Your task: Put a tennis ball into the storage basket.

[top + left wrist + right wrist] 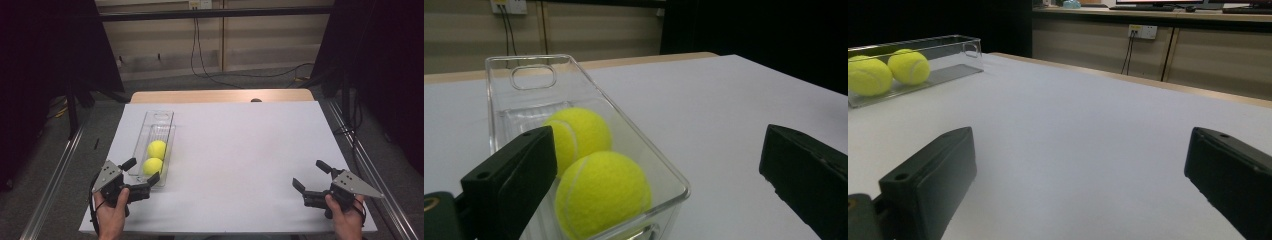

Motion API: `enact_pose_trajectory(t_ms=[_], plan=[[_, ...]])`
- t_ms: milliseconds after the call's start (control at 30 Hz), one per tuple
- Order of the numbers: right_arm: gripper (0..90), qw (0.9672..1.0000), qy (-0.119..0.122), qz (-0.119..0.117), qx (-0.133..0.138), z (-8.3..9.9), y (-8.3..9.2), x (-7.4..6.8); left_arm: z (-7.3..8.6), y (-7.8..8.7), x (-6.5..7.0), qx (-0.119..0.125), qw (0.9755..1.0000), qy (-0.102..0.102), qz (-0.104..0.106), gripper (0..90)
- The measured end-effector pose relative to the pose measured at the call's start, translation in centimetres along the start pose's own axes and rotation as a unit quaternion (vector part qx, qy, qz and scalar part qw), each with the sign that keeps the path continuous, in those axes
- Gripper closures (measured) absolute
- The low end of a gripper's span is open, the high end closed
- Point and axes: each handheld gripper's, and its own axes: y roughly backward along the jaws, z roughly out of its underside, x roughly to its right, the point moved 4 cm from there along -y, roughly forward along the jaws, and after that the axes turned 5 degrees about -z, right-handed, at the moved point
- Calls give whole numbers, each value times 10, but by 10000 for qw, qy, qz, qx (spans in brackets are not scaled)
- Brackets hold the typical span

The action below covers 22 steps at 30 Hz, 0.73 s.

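White tabletop [240, 150] carries a clear tray [161, 119] corralling two tennis balls [152, 166]; the left gripper [144, 169] straddles its near end, jaws wide and empty, lined up to grasp, while the right gripper [309, 175] idles wide.

The table's [240, 145] right and centre were left bare; passage at left was blocked by a clear tray [159, 131] with 2 balls [154, 157].

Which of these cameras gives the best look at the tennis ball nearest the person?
The left gripper view: the near tennis ball looms large, resting at the near end of the clear tray. The high view shows it small from above. The right gripper view shows it far off at the left edge.
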Motion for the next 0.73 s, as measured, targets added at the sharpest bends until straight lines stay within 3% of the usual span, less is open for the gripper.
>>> enact_pose_trajectory(t_ms=[67,167,267,367,433,533,600,667,733], plan=[[0,10000,-5,13,-6,0,0,0,3,4,0,115,9998,-61,153,17],[0,10000,-10,37,-14,1,1,0,6,9,-3,138,9999,-79,-63,15],[0,10000,-36,64,-11,1,2,0,10,13,-4,188,9998,114,-23,19],[0,10000,-22,86,-9,1,3,1,11,15,-6,268,9995,165,-92,20],[0,9999,-22,102,-15,2,4,1,11,16,-7,225,9997,71,-51,23],[0,9999,-13,126,-25,2,5,2,10,17,-7,304,9993,229,17,23],[0,9999,-36,139,-26,2,5,2,9,18,-5,344,9994,66,-58,24],[0,9999,-28,139,-32,2,4,2,8,19,-3,387,9992,73,-5,24],[0,9999,-17,129,-47,2,4,2,7,19,-1,378,9992,33,-89,24]])
